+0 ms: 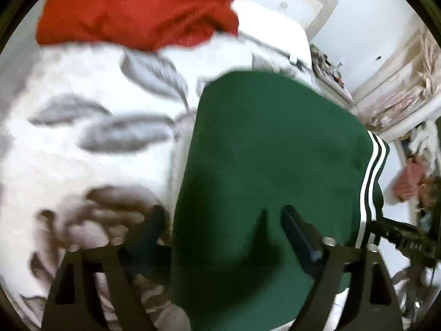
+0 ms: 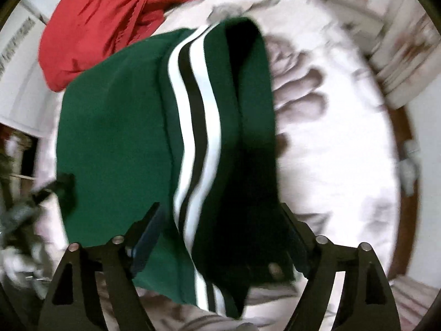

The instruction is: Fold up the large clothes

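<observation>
Green fabric with a white-and-black striped band forms the garment (image 1: 264, 165), which lies folded on a white bedspread (image 1: 82, 165) printed with grey leaves. Only the left wrist view shows the tip of the right gripper (image 1: 397, 234) beside the striped edge, along with cluttered shelves (image 1: 399, 96) beyond the bed; only the right wrist view shows the stripes running the full length of the garment (image 2: 115, 138) and a dark snap near its closest corner. In both views the long axis of the garment runs away from the camera toward a red garment (image 1: 137, 8) heaped at the far side of the bedspread. The left gripper (image 1: 223, 237) stands with jaws spread wide; one finger is over the green fabric and the other over the bedspread, with no visible pressure on the cloth. The right gripper (image 2: 220, 234) is likewise spread wide, straddling the striped band without clamping it.
</observation>
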The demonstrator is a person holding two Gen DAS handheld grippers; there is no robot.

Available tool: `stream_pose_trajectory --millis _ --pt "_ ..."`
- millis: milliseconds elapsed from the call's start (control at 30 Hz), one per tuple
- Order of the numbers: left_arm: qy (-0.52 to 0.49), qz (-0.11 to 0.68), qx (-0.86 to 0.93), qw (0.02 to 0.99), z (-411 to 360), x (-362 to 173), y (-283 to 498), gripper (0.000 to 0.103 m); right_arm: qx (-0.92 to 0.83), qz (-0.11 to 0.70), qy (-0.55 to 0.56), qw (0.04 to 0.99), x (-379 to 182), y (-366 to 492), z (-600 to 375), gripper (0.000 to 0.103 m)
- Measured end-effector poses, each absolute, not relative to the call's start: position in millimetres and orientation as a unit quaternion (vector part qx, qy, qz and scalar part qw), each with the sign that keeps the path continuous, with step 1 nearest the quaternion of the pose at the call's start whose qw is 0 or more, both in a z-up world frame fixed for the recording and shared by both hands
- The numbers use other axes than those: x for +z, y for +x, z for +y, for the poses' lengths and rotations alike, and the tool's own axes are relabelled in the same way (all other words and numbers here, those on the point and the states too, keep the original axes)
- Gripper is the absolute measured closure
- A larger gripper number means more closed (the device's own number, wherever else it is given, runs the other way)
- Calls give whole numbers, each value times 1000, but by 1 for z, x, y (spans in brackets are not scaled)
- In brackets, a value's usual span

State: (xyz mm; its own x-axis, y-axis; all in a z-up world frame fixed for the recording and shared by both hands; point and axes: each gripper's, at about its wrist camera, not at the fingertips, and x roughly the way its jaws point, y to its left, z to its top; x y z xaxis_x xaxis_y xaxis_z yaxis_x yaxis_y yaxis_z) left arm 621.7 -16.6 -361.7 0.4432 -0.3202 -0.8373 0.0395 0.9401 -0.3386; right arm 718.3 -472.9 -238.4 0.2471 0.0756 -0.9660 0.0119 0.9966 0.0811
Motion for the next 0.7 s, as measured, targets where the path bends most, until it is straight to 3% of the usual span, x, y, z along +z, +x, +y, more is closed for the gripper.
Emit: stream_pose_trajectory --millis 33,167,400,700 --pt "-122 508 -100 847 -20 -354 615 5 10 605 24 796 -227 707 -451 17" --pt "-57 473 -48 878 -32 -319 573 0 -37 574 -2 818 -211 659 -441 15" --pt "-21 452 -24 891 -47 -267 511 0 -67 534 -1 843 -150 554 -416 13" --pt "5 418 -48 907 -64 -161 410 0 -89 476 9 875 0 420 -418 13"
